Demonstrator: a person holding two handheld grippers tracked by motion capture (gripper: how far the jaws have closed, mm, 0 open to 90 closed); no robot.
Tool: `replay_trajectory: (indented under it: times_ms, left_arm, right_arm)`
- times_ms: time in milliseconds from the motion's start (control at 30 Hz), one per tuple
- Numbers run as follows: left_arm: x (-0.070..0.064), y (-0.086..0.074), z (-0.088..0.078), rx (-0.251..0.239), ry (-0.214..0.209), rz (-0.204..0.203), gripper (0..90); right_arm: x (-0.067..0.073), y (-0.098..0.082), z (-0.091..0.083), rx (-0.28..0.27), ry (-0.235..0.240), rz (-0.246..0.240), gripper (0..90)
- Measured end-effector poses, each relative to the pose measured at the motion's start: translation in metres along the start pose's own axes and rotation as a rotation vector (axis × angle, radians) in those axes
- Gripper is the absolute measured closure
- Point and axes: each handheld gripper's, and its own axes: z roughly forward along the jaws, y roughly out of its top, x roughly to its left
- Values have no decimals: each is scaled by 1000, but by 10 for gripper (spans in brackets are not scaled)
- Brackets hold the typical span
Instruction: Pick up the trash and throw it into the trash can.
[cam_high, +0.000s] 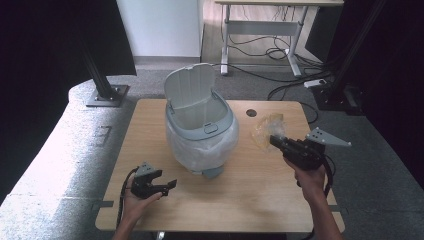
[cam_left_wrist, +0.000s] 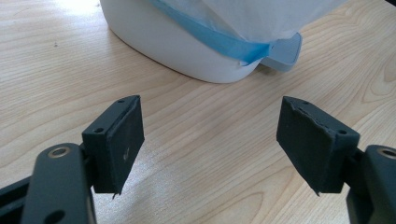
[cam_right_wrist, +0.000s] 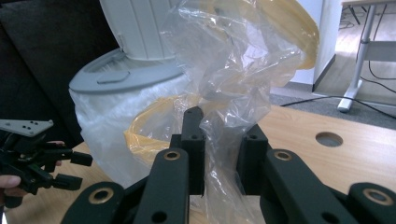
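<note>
The right gripper (cam_high: 274, 141) is clamped on a crumpled clear plastic bag with a yellow rim (cam_high: 266, 129), right of the lined grey bin with raised lid (cam_high: 201, 124). The left gripper (cam_high: 170, 185) rests near-left on the wooden table (cam_high: 250, 195), jaws wide apart and empty.

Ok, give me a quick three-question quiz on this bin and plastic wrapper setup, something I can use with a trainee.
1. True or false: the lid of the bin stands open.
2. What does the right gripper hold between its jaws?
A. a crumpled clear plastic wrapper with yellow edging
B. the bin's white liner
C. nothing
3. How do the jaws of the left gripper stand, and is anything between them?

Key
1. True: the lid is tipped up at the back of the bin.
2. A: the plastic wrapper is pinched between the jaws, beside the bin and off the table.
3. They stand apart with nothing between them, only bare table in front of the bin's base.
</note>
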Motion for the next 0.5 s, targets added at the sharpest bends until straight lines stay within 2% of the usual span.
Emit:
replay_trajectory:
  times_ms: [233, 500]
  left_arm:
    - [1, 0, -1, -2, -4, -2, 232]
    - [2, 0, -1, -2, -7, -6, 232]
  right_arm:
    - [10, 15, 6, -16, 19, -14, 771]
    - [13, 26, 13, -21, 28, -11, 771]
